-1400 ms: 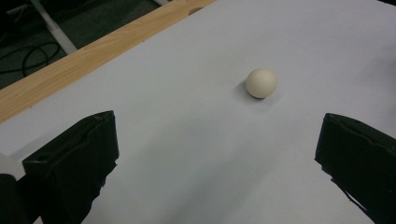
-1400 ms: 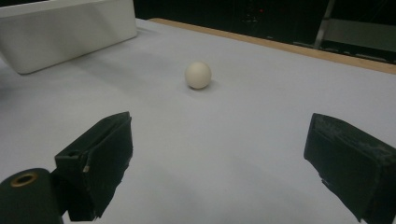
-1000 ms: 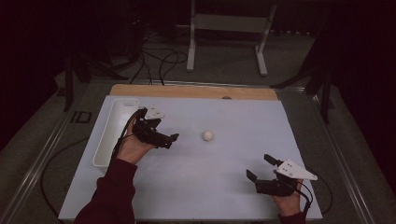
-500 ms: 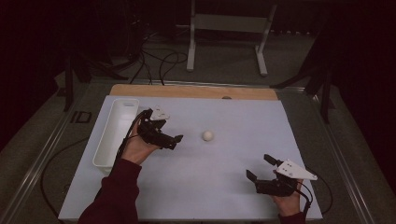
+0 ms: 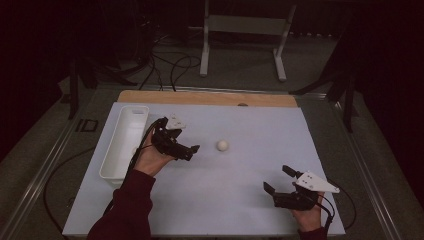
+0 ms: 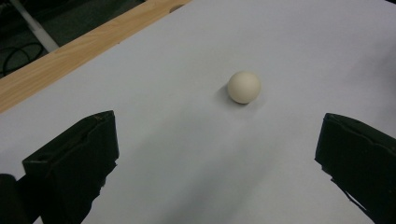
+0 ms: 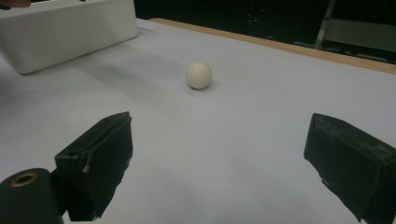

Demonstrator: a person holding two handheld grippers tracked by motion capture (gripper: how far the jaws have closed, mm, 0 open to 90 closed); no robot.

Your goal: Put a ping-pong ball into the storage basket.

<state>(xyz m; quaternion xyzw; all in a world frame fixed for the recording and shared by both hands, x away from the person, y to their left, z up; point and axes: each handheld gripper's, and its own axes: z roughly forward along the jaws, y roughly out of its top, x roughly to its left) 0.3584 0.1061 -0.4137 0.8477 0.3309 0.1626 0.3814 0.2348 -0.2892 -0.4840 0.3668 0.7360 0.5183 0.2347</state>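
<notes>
A small cream ball (image 5: 222,145) rests on the white table sheet, a little past the middle. My left gripper (image 5: 192,151) hovers just left of it, jaws open and pointing at the ball, nothing between them. In the left gripper view the ball (image 6: 243,87) lies ahead of the wide-apart jaws of the left gripper (image 6: 217,133), slightly right of centre. My right gripper (image 5: 276,178) stands open near the front right of the sheet, well short of the ball. In the right gripper view the ball (image 7: 199,75) sits farther off, beyond the open right gripper (image 7: 219,135).
A long white tray (image 5: 112,175) lies along the sheet's left side, just behind the left hand; its wall (image 7: 70,37) is at the upper left of the right gripper view. A wooden strip (image 5: 200,97) borders the far edge. A metal stand (image 5: 245,30) and cables are on the floor beyond.
My left gripper has moved right across the sheet, away from the tray and closer to the ball. The right gripper and the ball have stayed put.
</notes>
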